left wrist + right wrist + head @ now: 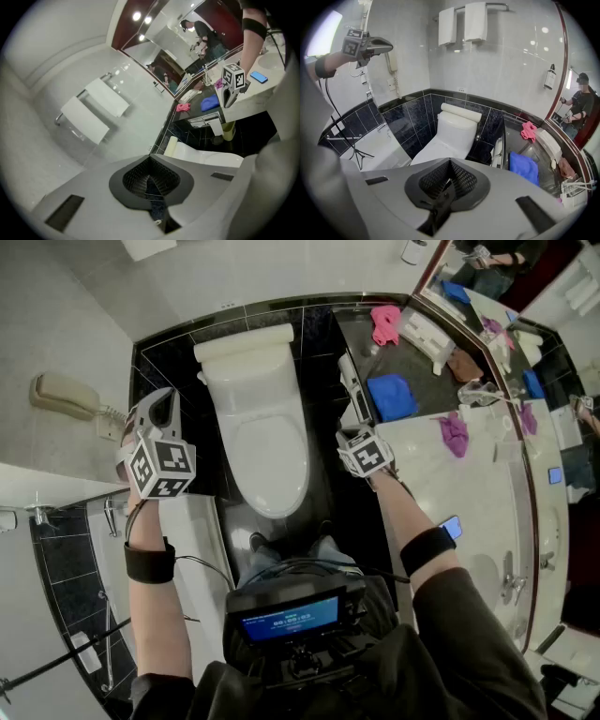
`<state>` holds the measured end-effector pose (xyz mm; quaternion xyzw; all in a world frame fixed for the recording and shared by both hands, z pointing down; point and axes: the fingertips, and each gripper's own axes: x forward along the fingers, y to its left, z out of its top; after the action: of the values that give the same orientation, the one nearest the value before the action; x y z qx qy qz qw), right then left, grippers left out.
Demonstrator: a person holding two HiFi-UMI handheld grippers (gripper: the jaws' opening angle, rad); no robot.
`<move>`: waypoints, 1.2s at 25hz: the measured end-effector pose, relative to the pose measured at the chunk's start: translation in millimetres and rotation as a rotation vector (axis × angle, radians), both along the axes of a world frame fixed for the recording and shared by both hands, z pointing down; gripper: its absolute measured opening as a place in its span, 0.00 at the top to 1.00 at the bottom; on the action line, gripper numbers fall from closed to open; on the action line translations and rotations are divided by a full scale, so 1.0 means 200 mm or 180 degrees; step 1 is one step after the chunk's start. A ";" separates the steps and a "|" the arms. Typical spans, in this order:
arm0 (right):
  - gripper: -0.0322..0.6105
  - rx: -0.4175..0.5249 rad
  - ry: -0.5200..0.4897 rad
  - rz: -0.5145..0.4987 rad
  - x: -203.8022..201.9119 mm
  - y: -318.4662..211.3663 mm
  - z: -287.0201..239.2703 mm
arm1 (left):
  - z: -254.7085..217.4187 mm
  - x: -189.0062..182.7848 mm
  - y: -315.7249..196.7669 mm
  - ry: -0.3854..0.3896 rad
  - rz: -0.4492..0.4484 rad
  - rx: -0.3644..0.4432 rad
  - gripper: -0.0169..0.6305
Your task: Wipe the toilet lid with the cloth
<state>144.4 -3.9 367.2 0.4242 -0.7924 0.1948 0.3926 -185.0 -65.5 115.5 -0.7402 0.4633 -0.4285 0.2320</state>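
The white toilet (267, 446) stands with its lid down between my two grippers, and it also shows in the right gripper view (452, 133). A folded blue cloth (392, 397) lies on the dark counter to the toilet's right, seen as well as the blue cloth (524, 168) past my right jaws. My left gripper (167, 409) hangs in the air left of the toilet, shut and empty (151, 180). My right gripper (361, 442) hovers by the toilet's right side, short of the cloth, shut with nothing in it (449, 180).
A pink cloth (385, 322) lies further back on the counter and a purple one (454, 434) on the light vanity top. A wall phone (61, 395) hangs at the left. Towels (464, 21) hang above the toilet. A mirror (525, 296) lines the right side.
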 end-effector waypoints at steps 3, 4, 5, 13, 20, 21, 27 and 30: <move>0.92 0.0112 -0.0005 -0.0010 0.00 -0.02 -0.05 | 0.04 -0.01 0.04 0.0170 -0.0074 -0.0056 0.97; 0.92 0.0147 -0.0035 0.0003 0.00 -0.02 -0.07 | 0.06 -0.01 0.05 0.0250 -0.0102 -0.0079 0.97; 0.92 0.0181 -0.0074 0.0023 0.00 -0.02 -0.09 | 0.07 -0.01 0.06 0.0363 -0.0135 -0.0102 0.97; 0.92 0.0576 -0.0704 0.0217 -0.09 -0.02 -0.42 | 0.11 -0.06 0.17 0.2269 -0.0596 -0.0459 0.97; 0.92 0.0758 -0.0978 0.0265 -0.15 -0.02 -0.58 | 0.24 -0.11 0.24 0.2215 -0.0693 -0.0547 0.97; 0.92 0.0772 -0.0967 0.0273 -0.15 -0.03 -0.57 | 0.24 -0.11 0.24 0.2209 -0.0684 -0.0560 0.97; 0.92 0.0894 -0.0701 0.0452 -0.01 -0.12 -0.51 | 0.28 -0.04 0.22 0.2185 -0.0600 -0.0651 0.97; 0.88 0.0914 -0.0446 0.0577 0.13 -0.16 -0.45 | 0.31 0.08 0.18 0.2148 -0.0453 -0.0723 0.97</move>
<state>171.4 -36.3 276.6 0.5310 -0.7960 0.1433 0.2527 -169.6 -29.6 177.8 -0.8269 0.5136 -0.2239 -0.0481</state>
